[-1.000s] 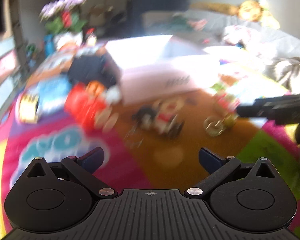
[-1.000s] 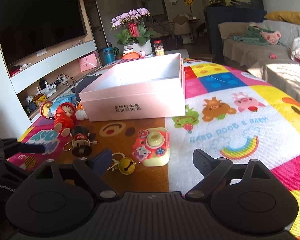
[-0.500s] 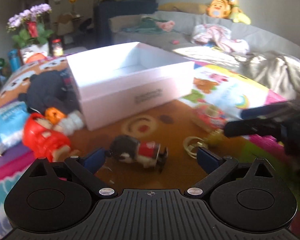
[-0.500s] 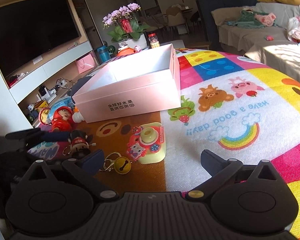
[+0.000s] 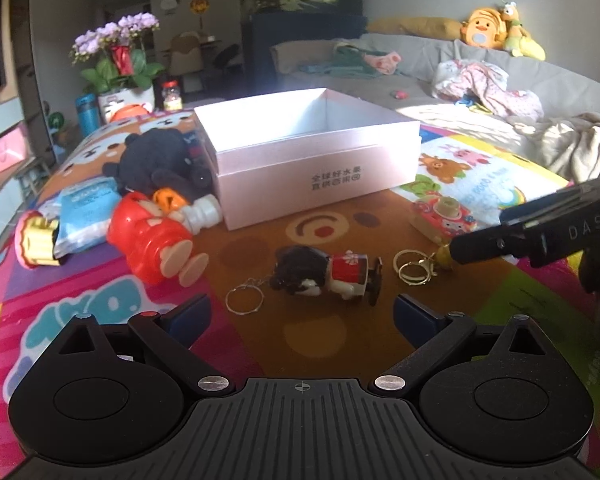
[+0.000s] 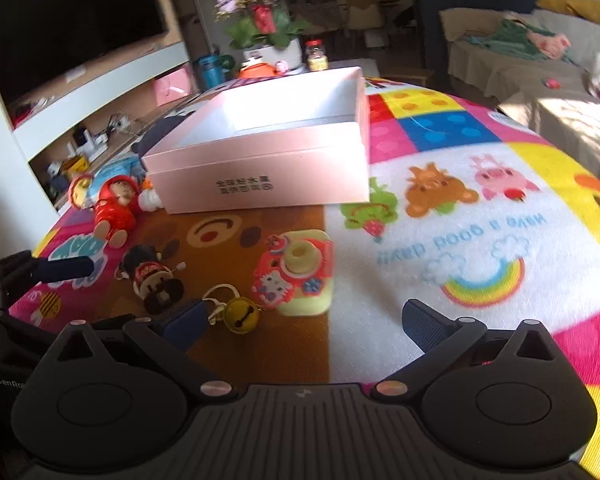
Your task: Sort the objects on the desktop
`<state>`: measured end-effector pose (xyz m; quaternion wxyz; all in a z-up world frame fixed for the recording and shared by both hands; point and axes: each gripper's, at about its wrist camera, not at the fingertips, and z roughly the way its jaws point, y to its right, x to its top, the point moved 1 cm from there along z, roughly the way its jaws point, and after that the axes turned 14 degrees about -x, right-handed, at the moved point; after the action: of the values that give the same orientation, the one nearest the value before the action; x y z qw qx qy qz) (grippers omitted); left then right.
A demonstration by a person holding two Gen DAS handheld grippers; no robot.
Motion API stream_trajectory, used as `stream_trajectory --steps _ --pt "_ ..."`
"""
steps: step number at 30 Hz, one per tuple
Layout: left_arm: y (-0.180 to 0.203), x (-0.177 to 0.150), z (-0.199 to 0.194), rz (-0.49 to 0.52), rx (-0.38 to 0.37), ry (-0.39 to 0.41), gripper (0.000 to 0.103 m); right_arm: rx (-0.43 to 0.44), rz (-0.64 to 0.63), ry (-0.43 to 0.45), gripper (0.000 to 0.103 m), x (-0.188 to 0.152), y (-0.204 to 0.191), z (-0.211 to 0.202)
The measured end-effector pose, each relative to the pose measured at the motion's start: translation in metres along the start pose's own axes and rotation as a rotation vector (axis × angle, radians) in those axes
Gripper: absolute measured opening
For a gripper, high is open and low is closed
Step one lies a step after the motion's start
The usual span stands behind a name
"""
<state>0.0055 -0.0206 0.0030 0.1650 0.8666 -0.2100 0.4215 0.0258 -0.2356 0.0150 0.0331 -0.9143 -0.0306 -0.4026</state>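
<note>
An open pink box [image 5: 312, 168] [image 6: 268, 168] stands at the middle of the colourful mat. In front of it lie a wind-up doll [image 5: 324, 274] [image 6: 152, 276], a toy camera [image 5: 444, 216] [image 6: 296, 276] and a yellow bell [image 6: 240, 314] on gold rings [image 5: 414, 268]. My left gripper [image 5: 300, 314] is open, and the wind-up doll lies just beyond its fingertips. My right gripper [image 6: 304, 320] is open wide just short of the toy camera, with the bell beside its left finger. Nothing is held.
A red doll [image 5: 152, 232], a black plush [image 5: 156, 160] and a blue packet [image 5: 84, 208] lie left of the box. A flower pot [image 6: 268, 36] stands behind it, with a TV cabinet [image 6: 100, 80] at left and a sofa [image 5: 480, 92] at right.
The left gripper swung right and drew in on the wind-up doll. The right gripper's jaws widened and it came closer to the toy camera.
</note>
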Motion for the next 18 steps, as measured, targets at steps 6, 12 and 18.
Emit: stream_trajectory --steps 6,12,18 --pt "0.002 -0.002 -0.002 0.012 0.004 0.006 0.100 -0.047 -0.047 -0.010 0.075 0.017 -0.020 0.016" --pt "0.009 0.010 0.004 0.048 0.030 0.022 0.094 -0.074 -0.093 0.002 0.047 0.016 -0.022 0.009" --pt "0.012 0.020 0.029 0.046 0.057 -0.044 0.077 -0.072 -0.143 0.042 0.047 0.013 -0.019 -0.029"
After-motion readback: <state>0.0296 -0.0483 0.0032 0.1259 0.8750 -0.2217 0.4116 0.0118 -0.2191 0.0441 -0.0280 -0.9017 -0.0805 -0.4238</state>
